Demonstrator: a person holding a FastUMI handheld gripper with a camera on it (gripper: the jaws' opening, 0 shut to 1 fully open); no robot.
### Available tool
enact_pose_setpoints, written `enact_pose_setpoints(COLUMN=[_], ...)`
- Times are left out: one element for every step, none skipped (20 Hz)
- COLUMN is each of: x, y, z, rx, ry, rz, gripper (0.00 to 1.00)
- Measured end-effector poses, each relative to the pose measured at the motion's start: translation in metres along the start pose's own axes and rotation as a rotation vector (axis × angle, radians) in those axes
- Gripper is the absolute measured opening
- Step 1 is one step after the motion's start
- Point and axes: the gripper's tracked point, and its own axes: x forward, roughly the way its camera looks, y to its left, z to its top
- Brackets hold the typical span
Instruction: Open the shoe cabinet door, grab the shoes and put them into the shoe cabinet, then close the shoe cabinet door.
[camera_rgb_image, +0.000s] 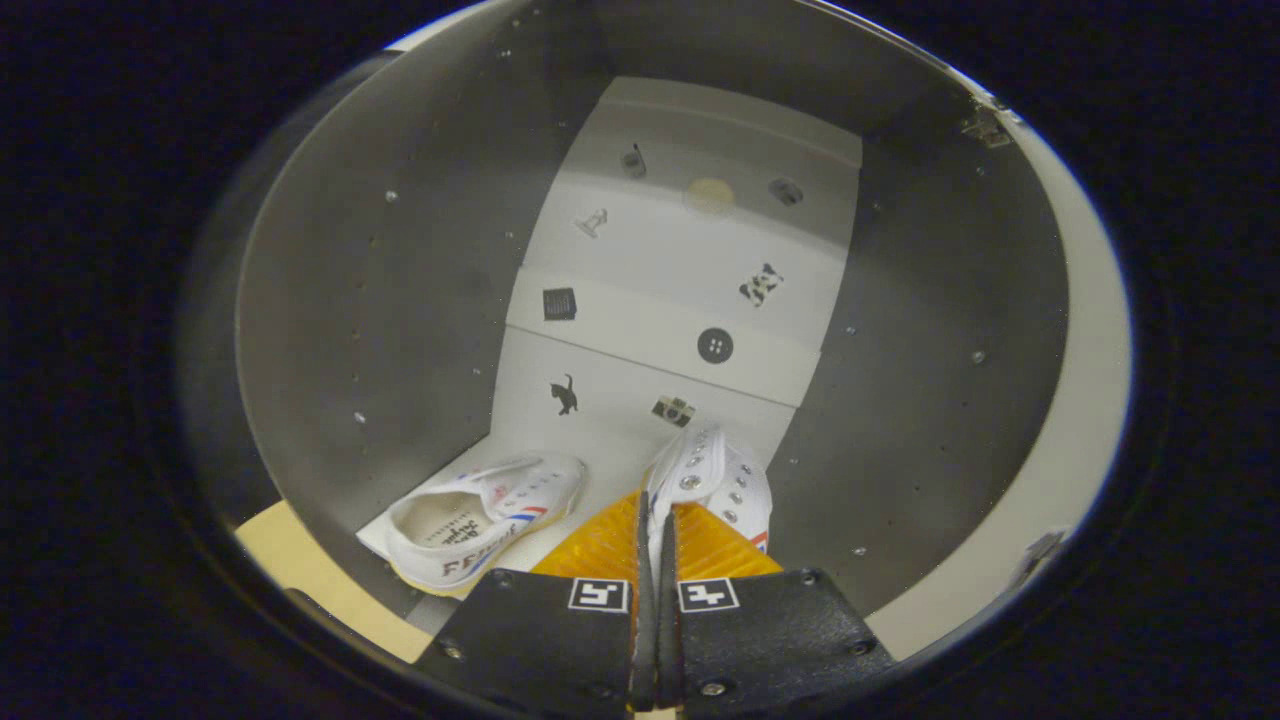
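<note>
The gripper (655, 530) reaches into the open grey-walled shoe cabinet (380, 300), its two fingers drawn narrow and pinching the thin edge of a white canvas lace-up shoe with metal eyelets (715, 475), which hangs or rests just ahead of the fingertips above the cabinet floor. A second white canvas shoe with red and blue side stripes (480, 520) lies on its side on the cabinet floor, just left of the fingers and apart from the held one. Beyond both, the pale back panel (640, 300) carries small dark stickers, among them a black cat (565, 395) and a round button (715, 345).
</note>
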Motion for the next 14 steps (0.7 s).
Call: enact_pose_setpoints(x=[0.015,0.027,0.037,0.046,0.054,0.062,0.068,0.070,0.073,0.072,0.071,0.071,0.069,0.067], y=[0.000,0.000,0.001,0.000,0.001,0.003,0.004,0.005,0.006,0.007,0.006,0.004,0.002,0.000], z=[-0.008,-0.017,-0.027,-0.034,-0.040,-0.045,-0.048,-0.047,-0.046,-0.046,-0.045,-0.046,-0.045,-0.044], rx=[-0.003,-0.006,-0.020,-0.027,-0.034,-0.037,-0.041,-0.039,-0.039,-0.045,-0.051,-0.065,-0.075,-0.079], ry=[0.017,0.036,0.061,0.077,0.090,0.095,0.094,0.079,0.071,0.069,0.065,0.062,0.058,0.050], rz=[0.004,0.007,0.011,0.014,0.021,0.029,0.038,0.047,0.051,0.056,0.047,0.038,0.029,0.016], gripper=[0.05,0.05,0.05,0.05,0.05,0.05,0.05,0.05,0.05,0.06,0.07,0.10,0.15,0.18])
